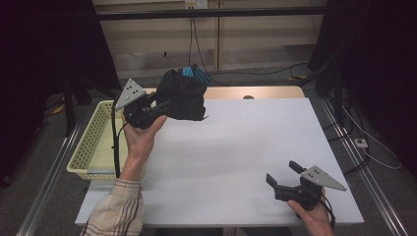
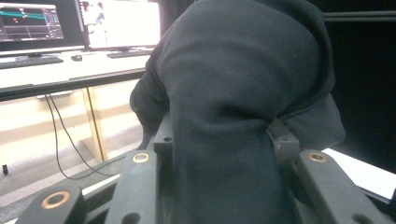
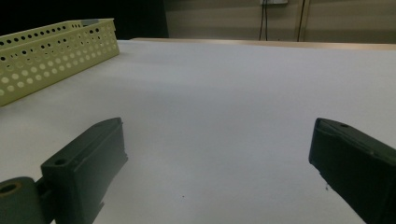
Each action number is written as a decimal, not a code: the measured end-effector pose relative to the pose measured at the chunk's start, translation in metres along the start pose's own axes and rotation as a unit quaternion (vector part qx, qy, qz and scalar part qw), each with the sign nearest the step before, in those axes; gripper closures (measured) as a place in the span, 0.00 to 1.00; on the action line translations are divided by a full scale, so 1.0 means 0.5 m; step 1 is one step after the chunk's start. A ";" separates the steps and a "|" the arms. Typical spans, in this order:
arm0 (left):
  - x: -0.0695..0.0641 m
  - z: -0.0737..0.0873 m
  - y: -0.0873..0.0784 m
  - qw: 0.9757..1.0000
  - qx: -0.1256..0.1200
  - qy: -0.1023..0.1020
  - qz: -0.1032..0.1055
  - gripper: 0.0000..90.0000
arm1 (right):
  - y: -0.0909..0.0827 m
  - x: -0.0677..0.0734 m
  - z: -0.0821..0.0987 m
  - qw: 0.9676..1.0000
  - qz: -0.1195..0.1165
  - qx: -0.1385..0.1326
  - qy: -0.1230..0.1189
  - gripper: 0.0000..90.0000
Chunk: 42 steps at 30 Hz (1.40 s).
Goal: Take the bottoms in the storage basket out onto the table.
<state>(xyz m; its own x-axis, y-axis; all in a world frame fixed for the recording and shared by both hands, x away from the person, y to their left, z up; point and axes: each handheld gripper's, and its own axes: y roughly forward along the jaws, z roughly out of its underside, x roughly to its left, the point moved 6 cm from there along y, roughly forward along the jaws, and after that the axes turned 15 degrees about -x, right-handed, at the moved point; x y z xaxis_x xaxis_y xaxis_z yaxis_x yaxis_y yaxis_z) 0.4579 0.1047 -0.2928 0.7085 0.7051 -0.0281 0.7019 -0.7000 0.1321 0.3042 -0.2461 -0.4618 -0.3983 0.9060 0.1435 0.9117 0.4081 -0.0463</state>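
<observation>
Transfer of a bunched black cloth garment with a blue striped patch, clamped between the jaws of the left gripper and hanging clear above the far left corner of the white table. A pale yellow perforated plastic basket stands against the table's left edge. The right gripper rests near the near right corner, jaws wide and empty. Judged best practice: keep the clamp firm and lift the trailing hem over the basket rim before releasing.

black garment, blue stripes; pale yellow basket
</observation>
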 end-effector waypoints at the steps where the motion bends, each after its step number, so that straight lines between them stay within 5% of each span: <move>1: -0.002 0.002 0.002 1.000 0.001 0.000 0.001 0.65 | 0.000 0.000 0.000 1.000 0.000 0.000 0.000 0.04; 42: -0.081 0.102 0.072 0.996 0.077 0.007 0.044 0.64 | -0.001 0.001 0.000 1.000 -0.003 0.001 0.000 0.04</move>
<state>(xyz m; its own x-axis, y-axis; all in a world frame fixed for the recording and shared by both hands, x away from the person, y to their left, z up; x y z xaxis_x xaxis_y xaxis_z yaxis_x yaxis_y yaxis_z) 0.4583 0.0454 -0.3375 0.7674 0.6411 -0.0093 0.6408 -0.7674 -0.0196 0.3037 -0.2458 -0.4617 -0.4037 0.9035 0.1440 0.9092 0.4137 -0.0467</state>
